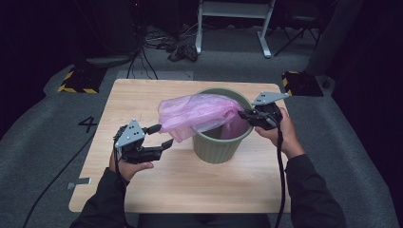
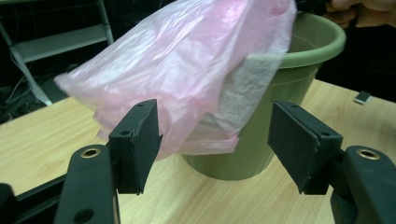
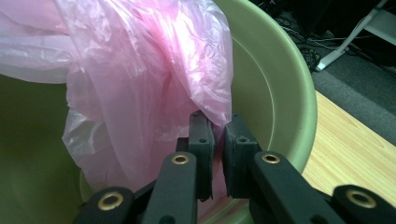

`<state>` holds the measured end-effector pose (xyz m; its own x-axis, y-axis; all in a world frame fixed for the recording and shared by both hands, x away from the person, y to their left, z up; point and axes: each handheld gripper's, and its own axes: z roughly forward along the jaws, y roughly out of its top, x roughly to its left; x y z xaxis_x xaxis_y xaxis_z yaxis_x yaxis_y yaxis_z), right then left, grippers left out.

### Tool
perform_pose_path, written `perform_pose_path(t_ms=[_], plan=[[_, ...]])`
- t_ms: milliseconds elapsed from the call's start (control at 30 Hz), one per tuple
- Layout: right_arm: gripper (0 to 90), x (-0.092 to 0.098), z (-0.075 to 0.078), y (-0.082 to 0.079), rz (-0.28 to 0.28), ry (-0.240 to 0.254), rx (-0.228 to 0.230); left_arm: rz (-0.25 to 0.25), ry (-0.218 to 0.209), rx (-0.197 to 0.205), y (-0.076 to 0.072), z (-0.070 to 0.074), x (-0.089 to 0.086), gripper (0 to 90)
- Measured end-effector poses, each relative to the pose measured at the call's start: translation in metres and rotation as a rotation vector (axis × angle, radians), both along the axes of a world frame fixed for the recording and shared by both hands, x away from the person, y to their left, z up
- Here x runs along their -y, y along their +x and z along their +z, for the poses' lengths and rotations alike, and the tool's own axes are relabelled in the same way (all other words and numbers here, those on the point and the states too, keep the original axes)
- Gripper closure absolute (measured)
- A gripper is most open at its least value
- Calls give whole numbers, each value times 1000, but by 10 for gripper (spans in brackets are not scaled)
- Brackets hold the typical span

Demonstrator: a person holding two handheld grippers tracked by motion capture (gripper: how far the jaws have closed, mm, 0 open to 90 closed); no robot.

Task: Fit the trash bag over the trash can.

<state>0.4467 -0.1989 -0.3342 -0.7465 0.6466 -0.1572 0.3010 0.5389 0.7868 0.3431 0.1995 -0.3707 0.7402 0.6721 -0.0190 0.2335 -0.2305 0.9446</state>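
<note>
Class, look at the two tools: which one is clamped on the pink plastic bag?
The right tool, at the green bin's far rim, pinches the pink plastic bag. The left tool stands open, its pads clear of the bag.

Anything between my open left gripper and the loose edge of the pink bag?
Nothing visible. The left gripper is open just short of the bag, whose loose edge hangs over the bin rim toward it. The right gripper pinches the bag's other side.

One pink bag (image 1: pixel 197 114), one green bin (image 1: pixel 219 145), two tools.
</note>
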Motion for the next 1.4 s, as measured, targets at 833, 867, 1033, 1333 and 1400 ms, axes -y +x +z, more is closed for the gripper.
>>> perform_pose_path(t_ms=[833, 867, 1033, 1333, 1400], plan=[[357, -8, 19, -22, 142, 53, 73, -30, 1, 108, 10, 12, 14, 883], [383, -11, 20, -23, 153, 48, 81, -29, 3, 112, 9, 14, 12, 886], [531, -30, 17, -23, 174, -45, 59, -25, -9, 131, 3, 24, 3, 886], [252, -34, 16, -20, 172, -10, 7, -6, 13, 152, 1, 37, 3, 887], [222, -29, 21, -25, 194, 34, 13, -13, 16, 155, 2, 40, 8, 887]])
